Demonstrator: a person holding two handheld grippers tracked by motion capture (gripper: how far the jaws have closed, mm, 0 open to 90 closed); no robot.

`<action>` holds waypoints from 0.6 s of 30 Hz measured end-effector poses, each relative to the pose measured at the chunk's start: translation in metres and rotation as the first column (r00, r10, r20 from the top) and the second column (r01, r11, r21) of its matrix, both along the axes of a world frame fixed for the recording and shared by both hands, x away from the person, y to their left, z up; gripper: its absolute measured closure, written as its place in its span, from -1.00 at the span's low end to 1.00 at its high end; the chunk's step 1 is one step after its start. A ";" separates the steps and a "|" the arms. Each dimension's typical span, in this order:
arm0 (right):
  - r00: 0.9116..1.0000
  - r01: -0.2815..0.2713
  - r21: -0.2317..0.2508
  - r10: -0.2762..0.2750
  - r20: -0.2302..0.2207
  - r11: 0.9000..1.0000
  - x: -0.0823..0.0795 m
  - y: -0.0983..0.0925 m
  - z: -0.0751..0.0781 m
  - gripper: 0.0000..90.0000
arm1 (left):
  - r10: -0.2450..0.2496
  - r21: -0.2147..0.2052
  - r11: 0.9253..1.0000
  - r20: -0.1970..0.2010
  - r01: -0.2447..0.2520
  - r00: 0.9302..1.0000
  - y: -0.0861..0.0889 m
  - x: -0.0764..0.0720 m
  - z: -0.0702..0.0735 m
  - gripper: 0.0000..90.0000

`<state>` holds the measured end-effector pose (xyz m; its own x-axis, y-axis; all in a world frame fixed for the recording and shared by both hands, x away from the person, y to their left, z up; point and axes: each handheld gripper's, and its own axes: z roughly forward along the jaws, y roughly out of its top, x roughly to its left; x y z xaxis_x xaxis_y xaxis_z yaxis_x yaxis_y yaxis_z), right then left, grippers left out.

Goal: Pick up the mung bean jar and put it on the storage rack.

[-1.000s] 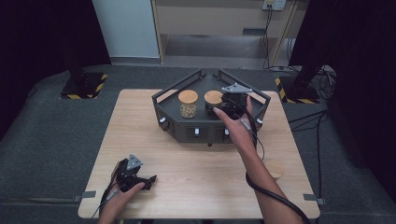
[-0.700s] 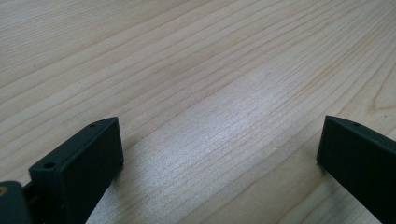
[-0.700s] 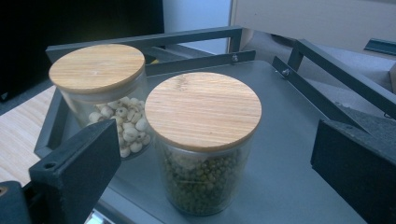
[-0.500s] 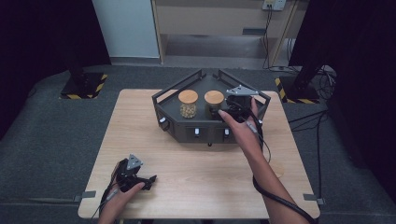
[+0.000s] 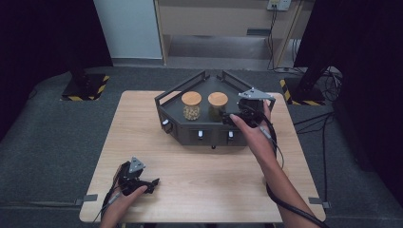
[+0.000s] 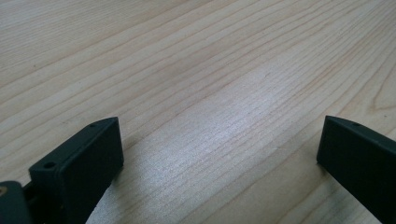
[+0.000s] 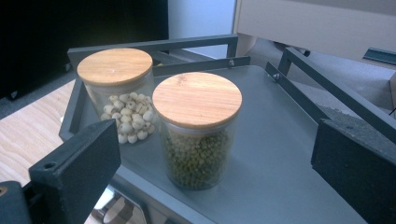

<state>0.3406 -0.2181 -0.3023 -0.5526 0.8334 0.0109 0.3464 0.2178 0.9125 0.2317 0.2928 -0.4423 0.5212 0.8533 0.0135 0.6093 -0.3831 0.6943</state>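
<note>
Two glass jars with round wooden lids stand on a dark grey corner rack (image 5: 187, 128) at the table's far middle. The jar of green beans (image 7: 197, 135) (image 5: 217, 105) is the nearer one to my right gripper (image 7: 210, 177) (image 5: 237, 116), whose jaws are open with the jar ahead between them and apart from them. The jar of pale round seeds (image 7: 120, 91) (image 5: 191, 105) stands just left of it. My left gripper (image 5: 148, 184) (image 6: 219, 154) rests open on the bare wood near the front left edge, nothing between its jaws.
The rack has raised rails (image 7: 327, 86) at its back and sides and small knobs (image 5: 200, 135) on its front face. The wooden table (image 5: 209, 185) lies bare between the two hands. Beyond it are grey floor and dark stands with hazard stripes (image 5: 71, 97).
My right gripper has shifted a little to the right and back along the rack, away from the green bean jar. The left gripper has stayed put.
</note>
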 end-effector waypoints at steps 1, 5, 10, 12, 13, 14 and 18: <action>1.000 -0.003 -0.004 0.003 0.001 1.000 -0.001 -0.001 0.000 -0.97 | 0.000 0.000 1.000 0.000 0.000 1.000 0.000 0.000 0.000 -1.00; 1.000 -0.018 -0.027 0.018 -0.003 0.999 -0.004 -0.007 0.000 -0.97 | 0.000 0.000 1.000 0.000 0.000 1.000 0.000 0.000 0.000 -1.00; 1.000 -0.025 -0.040 0.024 -0.019 0.999 -0.010 -0.014 -0.002 -0.97 | 0.000 0.000 1.000 0.000 0.000 1.000 0.000 0.000 0.000 -1.00; 0.999 -0.029 -0.038 0.028 -0.024 0.999 -0.013 -0.017 -0.004 -0.97 | 0.000 0.000 1.000 0.000 0.000 1.000 0.000 0.000 0.000 -1.00; 0.999 -0.031 -0.040 0.030 -0.024 0.999 -0.014 -0.019 -0.005 -0.97 | 0.000 0.000 1.000 0.000 0.000 1.000 0.000 0.000 0.000 -1.00; 0.999 -0.032 -0.041 0.031 -0.025 0.999 -0.015 -0.020 -0.005 -0.97 | 0.000 0.000 1.000 0.000 0.000 1.000 0.000 0.000 0.000 -1.00; 0.999 -0.029 -0.037 0.028 -0.027 0.999 -0.019 -0.026 -0.006 -0.97 | 0.000 0.000 1.000 0.000 0.000 1.000 0.000 0.000 0.000 -1.00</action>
